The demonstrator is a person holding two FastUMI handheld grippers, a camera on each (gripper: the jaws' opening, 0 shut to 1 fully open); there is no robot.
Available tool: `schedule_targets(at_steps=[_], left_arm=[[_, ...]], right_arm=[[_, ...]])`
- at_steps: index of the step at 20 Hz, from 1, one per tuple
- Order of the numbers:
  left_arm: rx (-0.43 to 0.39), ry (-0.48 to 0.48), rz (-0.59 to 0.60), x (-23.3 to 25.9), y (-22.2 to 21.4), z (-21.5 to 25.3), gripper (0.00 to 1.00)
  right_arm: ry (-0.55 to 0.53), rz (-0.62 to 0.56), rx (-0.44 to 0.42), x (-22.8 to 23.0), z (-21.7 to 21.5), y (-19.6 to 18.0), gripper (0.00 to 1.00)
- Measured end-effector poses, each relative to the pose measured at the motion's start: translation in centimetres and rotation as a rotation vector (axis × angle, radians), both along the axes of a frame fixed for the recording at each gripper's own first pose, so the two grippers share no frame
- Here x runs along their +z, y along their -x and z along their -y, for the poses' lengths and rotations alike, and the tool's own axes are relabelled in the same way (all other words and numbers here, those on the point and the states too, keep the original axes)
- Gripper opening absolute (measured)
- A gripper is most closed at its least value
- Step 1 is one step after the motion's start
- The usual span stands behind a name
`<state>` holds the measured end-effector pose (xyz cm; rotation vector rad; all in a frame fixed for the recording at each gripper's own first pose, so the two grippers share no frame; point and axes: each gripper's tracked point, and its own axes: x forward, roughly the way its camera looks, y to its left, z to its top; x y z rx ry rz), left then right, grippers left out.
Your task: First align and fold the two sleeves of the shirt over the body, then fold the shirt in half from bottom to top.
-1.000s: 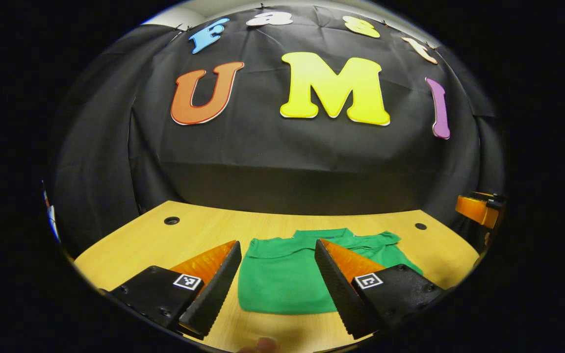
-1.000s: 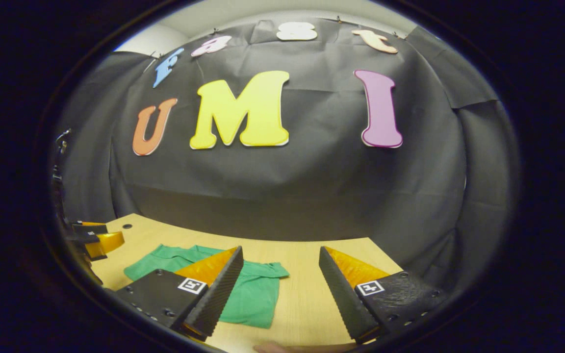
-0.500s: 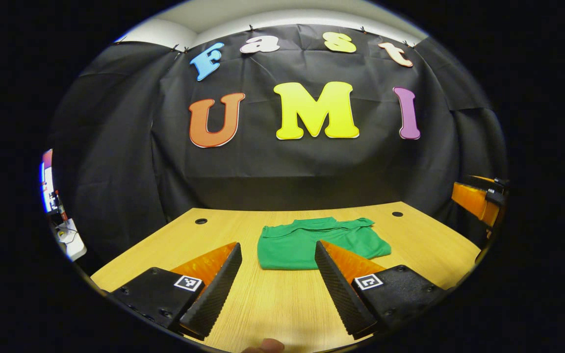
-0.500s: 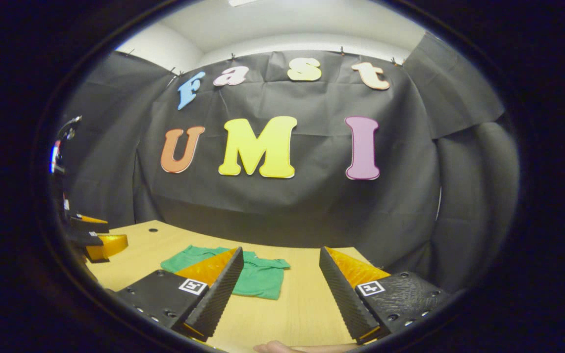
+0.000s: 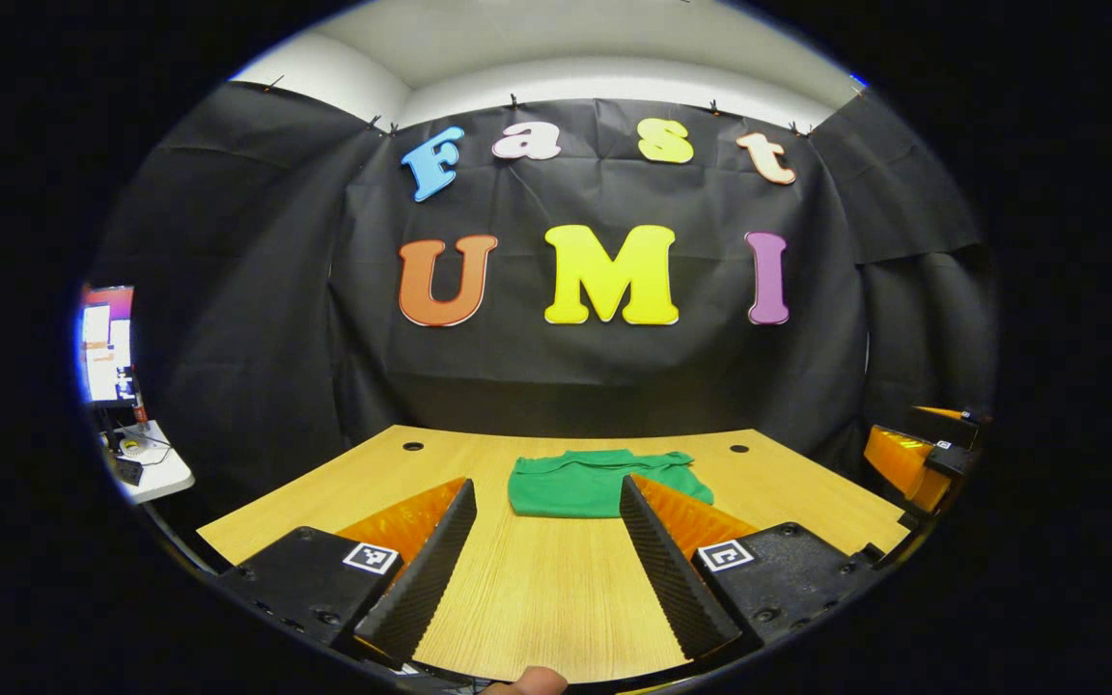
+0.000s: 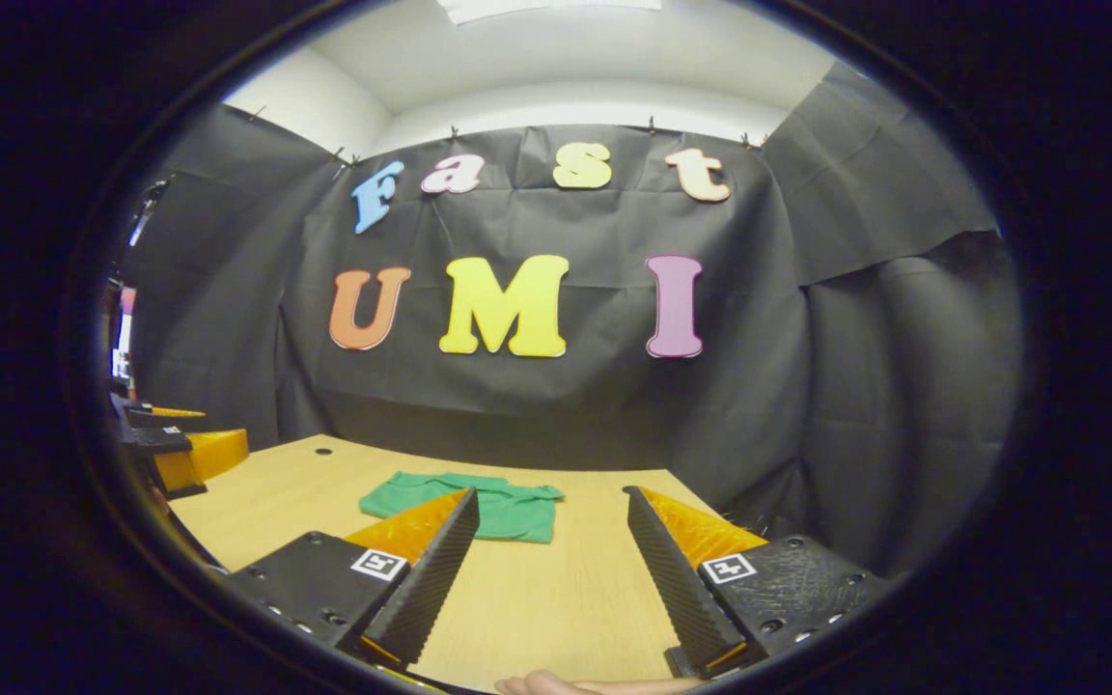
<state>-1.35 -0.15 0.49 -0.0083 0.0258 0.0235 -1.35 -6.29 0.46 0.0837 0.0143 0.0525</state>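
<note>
- Sitting compact on the wooden surface (image 5: 537, 589), the green shirt (image 5: 595, 483) lies as a small neat rectangle toward the far edge, near the black cloth wall.
- Left gripper (image 5: 542, 560) hangs above the near part of the surface, fingers spread wide, nothing between them, well apart from the shirt.
- Right gripper (image 6: 546, 565) is just the same: fingers spread, empty, the shirt (image 6: 464, 507) lying off to its left and ahead.
- Judging by that tidy bundle, sleeves tucked over and bottom brought up, the folding looks done; both tools held clear suggests there is no more cloth to grip.
- Each camera catches the other gripper at the side of its picture: (image 5: 918, 458) and (image 6: 180, 449).
- Writing? Small square black-and-white markers (image 5: 369, 556) sit on the finger mounts; these are patterns, not words. The shirt shows no legible label.
- A lit screen (image 5: 104, 343) glows far left on a side table.
</note>
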Motion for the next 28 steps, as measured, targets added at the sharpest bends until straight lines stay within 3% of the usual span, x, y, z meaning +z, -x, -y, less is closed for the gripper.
schedule_targets(at_steps=[2,5,8,12,28], left_arm=[[0.014,-0.010,0.012,0.3,0.1,-0.1,0.96],[-0.003,0.027,-0.034,-1.1,-0.1,0.9,0.96],[0.000,0.016,-0.030,-0.8,-0.2,1.3,0.97],[-0.007,-0.017,-0.007,-0.8,0.1,1.8,0.97],[-0.034,-0.020,-0.024,-2.2,-1.1,2.6,0.97]], right_arm=[[0.015,-0.030,0.034,-1.4,-1.3,0.8,0.95],[0.102,-0.058,-0.018,-2.7,-0.4,0.5,0.96],[0.051,-0.054,0.012,-2.5,-1.0,0.8,0.95],[0.021,-0.064,-0.022,-3.1,0.8,0.1,0.95],[0.057,-0.085,0.007,-4.5,-0.8,-0.4,0.98]])
